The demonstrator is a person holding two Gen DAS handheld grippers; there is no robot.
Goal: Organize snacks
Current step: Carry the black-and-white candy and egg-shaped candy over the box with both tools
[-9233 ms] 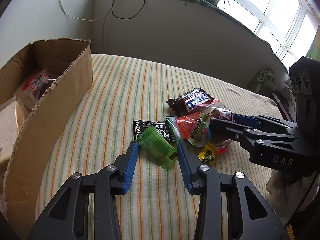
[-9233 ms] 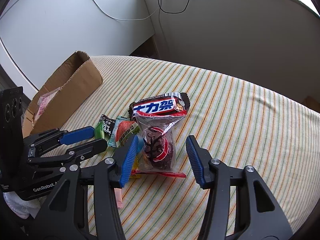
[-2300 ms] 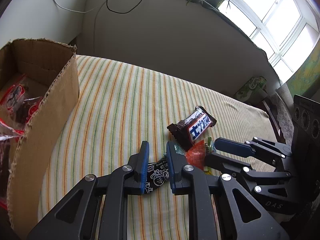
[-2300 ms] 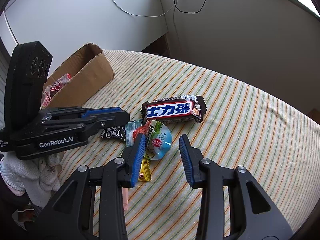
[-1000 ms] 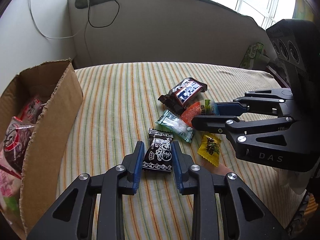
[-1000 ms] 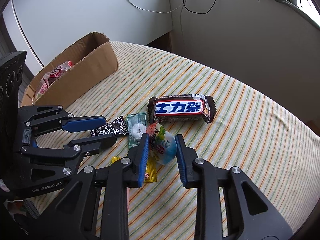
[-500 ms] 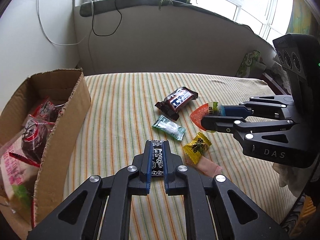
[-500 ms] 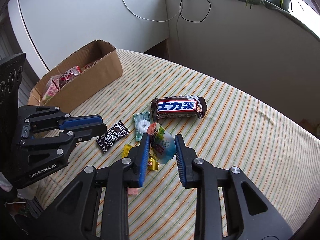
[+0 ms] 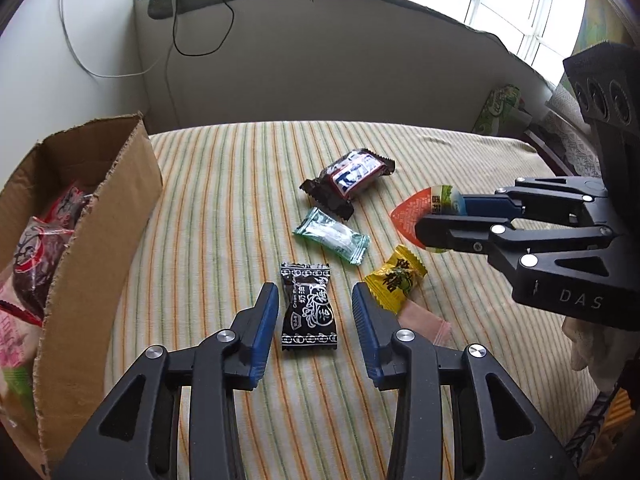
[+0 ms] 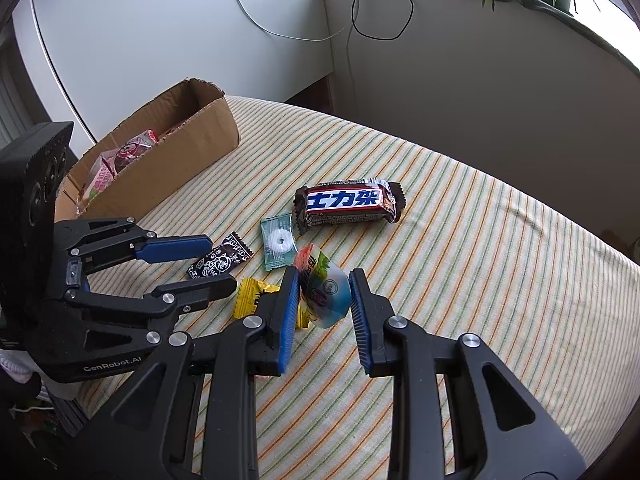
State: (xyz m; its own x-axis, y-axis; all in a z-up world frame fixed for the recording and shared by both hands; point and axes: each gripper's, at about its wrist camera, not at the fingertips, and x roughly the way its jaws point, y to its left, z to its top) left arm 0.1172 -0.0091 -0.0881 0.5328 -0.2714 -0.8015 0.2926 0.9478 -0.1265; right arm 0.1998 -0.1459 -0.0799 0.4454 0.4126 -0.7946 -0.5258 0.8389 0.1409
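Left wrist view: the left gripper (image 9: 315, 304) hangs over the striped cloth (image 9: 224, 208) with its jaws apart, having just been opening, and the black candy (image 9: 307, 309) lies flat on the cloth between them, touched by neither pad. Just right of it sits the yellow candy (image 9: 395, 279), with a pink wrapper (image 9: 424, 320) poking out on its near side. Farther off lie the mint (image 9: 332, 235) and, beyond that, the chocolate bar (image 9: 349, 177). At the left edge stands the box (image 9: 100, 240), open at the top, red and pink packets inside.

Over on the right, the right gripper (image 10: 325, 288) is clamped on the jelly cup (image 10: 326, 285), pads pressing its sides, the cup lifted clear of the cloth and tilted, foil lid facing the camera. From this wrist the bar sits far of the cup, the mint just left of it, and the box at far left.
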